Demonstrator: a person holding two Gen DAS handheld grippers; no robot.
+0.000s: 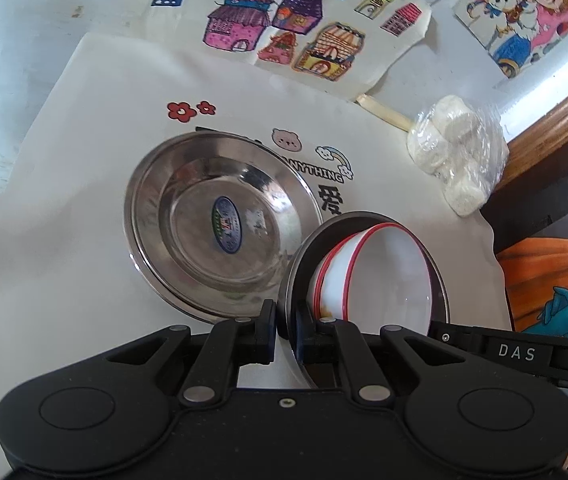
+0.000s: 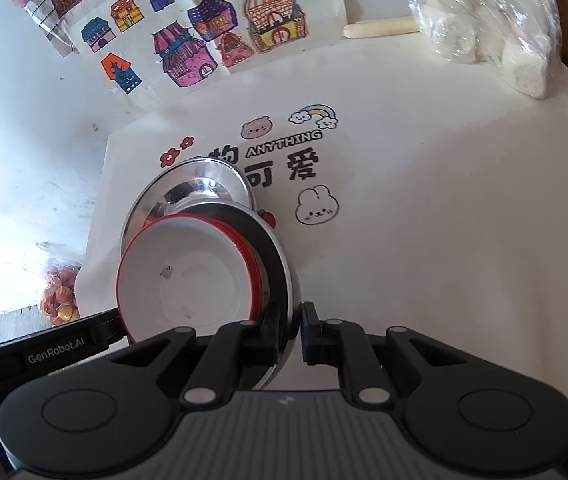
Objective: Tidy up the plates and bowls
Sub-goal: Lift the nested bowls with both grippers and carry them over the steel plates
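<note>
Holding: both grippers pinch the rim of one shiny steel plate from opposite sides, tilted above the cloth
Stack inside: white bowls with red rims, nested together, sit in that held plate
Left gripper: fingers nearly closed on the plate's rim, one pad inside, one outside
Right gripper: fingers narrowly parted, the plate's edge clamped between them
Second plate: a wide round stainless steel dish with a blue oval sticker lies flat on the cloth, just beside the held plate
Cloth: a white sheet printed with flowers, a bear, a rainbow and the word ANYTHING covers the table
Beyond: coloured drawings of houses at the far edge
Right side: a clear plastic bag of white lumps rests near the table's edge
</note>
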